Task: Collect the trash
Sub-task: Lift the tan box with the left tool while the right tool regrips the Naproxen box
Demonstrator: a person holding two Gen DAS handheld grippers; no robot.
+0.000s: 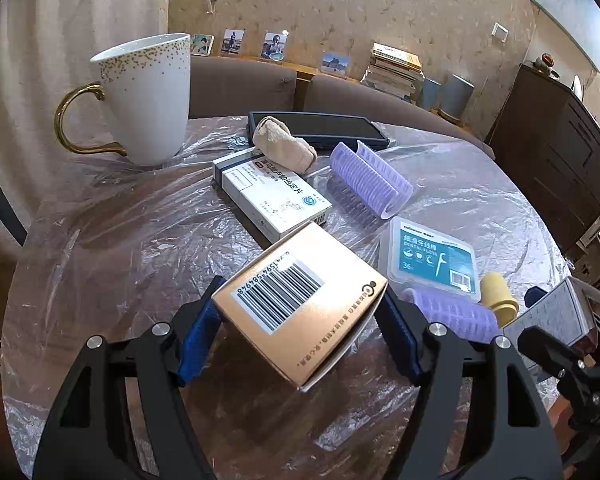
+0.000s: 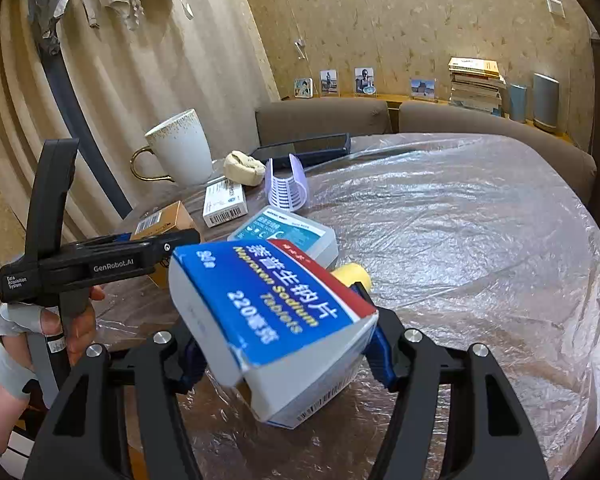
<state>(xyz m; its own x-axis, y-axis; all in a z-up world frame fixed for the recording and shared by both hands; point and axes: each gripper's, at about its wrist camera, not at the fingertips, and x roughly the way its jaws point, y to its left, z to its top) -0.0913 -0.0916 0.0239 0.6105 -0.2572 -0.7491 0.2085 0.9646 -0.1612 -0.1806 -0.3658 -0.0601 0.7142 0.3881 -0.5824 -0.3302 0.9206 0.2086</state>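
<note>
My left gripper (image 1: pixel 300 320) is shut on a gold box with a barcode (image 1: pixel 300 300), held just above the table; the box also shows in the right wrist view (image 2: pixel 164 220). My right gripper (image 2: pixel 280 344) is shut on a blue and white Naproxen tablet box (image 2: pixel 268 324), tilted and lifted; it shows at the right edge of the left wrist view (image 1: pixel 556 316). On the table lie a white medicine box (image 1: pixel 272 196), a crumpled beige wad (image 1: pixel 284 144), purple hair rollers (image 1: pixel 372 180), a dental floss case (image 1: pixel 432 260) and a yellow cylinder (image 1: pixel 498 294).
A white mug with gold handle (image 1: pixel 148 96) stands at the back left. A dark flat case (image 1: pixel 320 128) lies at the far edge. Clear plastic sheeting (image 2: pixel 460 240) covers the round table. Brown sofa backs (image 1: pixel 240 84) sit behind; a dark cabinet (image 1: pixel 560 152) stands right.
</note>
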